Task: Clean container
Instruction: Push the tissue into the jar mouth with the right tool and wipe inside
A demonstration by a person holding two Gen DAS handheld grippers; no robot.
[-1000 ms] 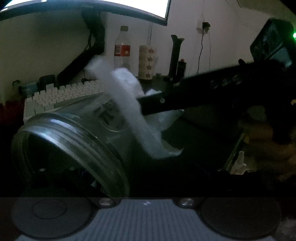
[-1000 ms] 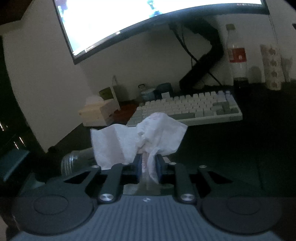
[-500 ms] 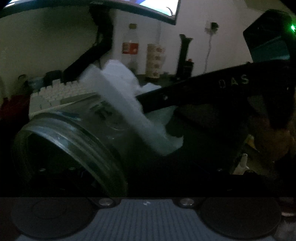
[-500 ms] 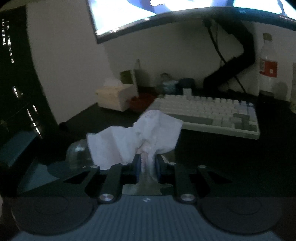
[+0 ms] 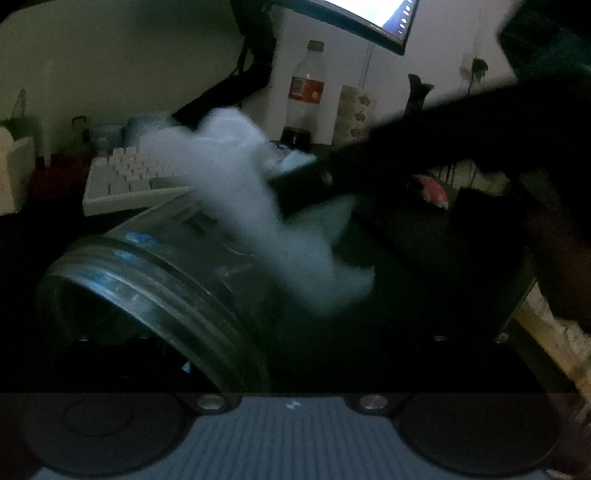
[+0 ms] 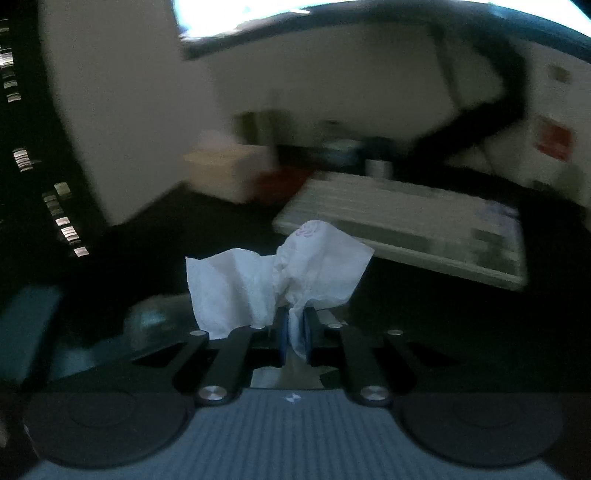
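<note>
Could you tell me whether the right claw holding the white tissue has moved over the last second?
Yes: the right claw with the crumpled white tissue swung leftward; the white keyboard now sits further right.

No legible txt for you here: red label on clear plastic bottle point(image 5: 306, 88) blurred; dark print on clear glass jar point(image 5: 192, 236) unreadable; faint pink emblem on white tissue point(image 6: 280, 280) indistinct.

A dim home desk setup: curved monitor point(image 5: 373, 18), white keyboard point(image 6: 406, 229), drink bottle point(image 5: 304, 92), tissue box point(image 6: 225, 170).
</note>
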